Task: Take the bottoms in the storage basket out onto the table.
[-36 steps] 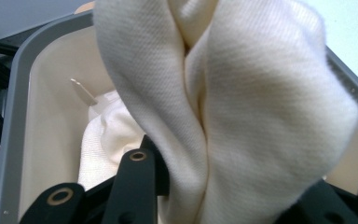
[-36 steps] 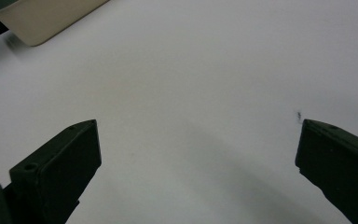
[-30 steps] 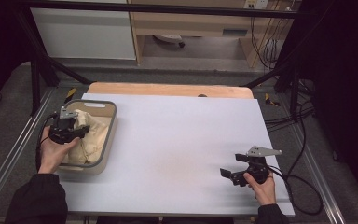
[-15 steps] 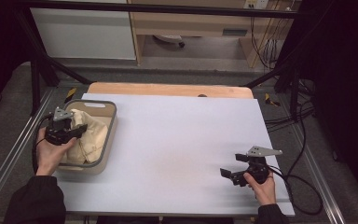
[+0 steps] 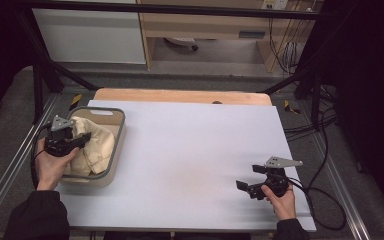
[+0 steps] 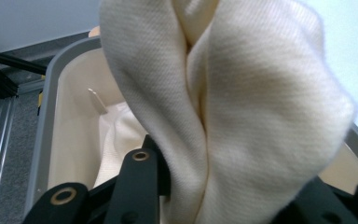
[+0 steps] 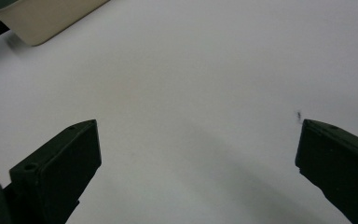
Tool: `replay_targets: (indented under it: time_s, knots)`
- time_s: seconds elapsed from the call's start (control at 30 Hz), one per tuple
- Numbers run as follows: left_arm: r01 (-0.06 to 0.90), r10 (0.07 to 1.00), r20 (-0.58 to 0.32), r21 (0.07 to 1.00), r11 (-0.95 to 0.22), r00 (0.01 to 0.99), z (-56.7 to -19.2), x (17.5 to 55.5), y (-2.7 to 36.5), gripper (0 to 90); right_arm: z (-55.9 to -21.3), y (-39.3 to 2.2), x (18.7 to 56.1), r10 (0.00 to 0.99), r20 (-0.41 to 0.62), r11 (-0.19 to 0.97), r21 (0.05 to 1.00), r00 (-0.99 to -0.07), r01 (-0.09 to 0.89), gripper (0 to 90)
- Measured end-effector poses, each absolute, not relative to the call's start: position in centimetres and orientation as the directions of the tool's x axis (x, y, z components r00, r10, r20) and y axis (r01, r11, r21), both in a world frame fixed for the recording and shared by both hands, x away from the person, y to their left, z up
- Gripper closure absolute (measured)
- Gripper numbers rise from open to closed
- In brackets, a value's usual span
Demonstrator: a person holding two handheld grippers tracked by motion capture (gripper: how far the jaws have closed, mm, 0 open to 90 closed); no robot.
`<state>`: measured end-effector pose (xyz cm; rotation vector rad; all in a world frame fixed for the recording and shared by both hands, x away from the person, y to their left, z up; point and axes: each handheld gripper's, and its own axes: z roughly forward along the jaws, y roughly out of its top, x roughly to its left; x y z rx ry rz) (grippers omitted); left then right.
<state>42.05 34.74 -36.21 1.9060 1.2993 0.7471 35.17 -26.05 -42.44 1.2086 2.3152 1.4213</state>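
A cream cloth (image 5: pixel 96 142) lies bunched in a grey-rimmed tub (image 5: pixel 117 134) at the table's left. My left gripper (image 5: pixel 80 140) sits over the tub, shut on a thick fold of that cream cloth (image 6: pixel 242 116), which bulges up between the black jaws in the left gripper view. The tub's pale inner wall (image 6: pixel 72 140) shows behind it. My right gripper (image 5: pixel 242 186) rests near the table's front right, held by a hand. Its jaws stand wide apart over the bare white tabletop (image 7: pixel 191 84), with nothing between them, so this right gripper (image 7: pixel 198 168) is open.
The white table surface (image 5: pixel 195 150) spreads between the two hands. A wooden strip (image 5: pixel 180 96) runs along its far edge. Metal rails (image 5: pixel 15 160) flank the table, and black cables (image 5: pixel 325 200) trail off at the right. A corner of the tub (image 7: pixel 42 18) lies at the upper left of the right gripper view.
My left gripper has shifted slightly toward the tub's left side with the cloth in its jaws. The right hand has kept still.
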Motion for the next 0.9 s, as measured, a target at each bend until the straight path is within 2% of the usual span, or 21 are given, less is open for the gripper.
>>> replay_targets:
  time_s: [0.9]
  knots:
    - [0.463,0.956,0.025,0.871,-0.165,0.294,-35.2,40.2,35.7,67.1,-42.4,-26.1,35.2,0.708,0.255,0.219,0.807,-0.658,0.549,0.5]
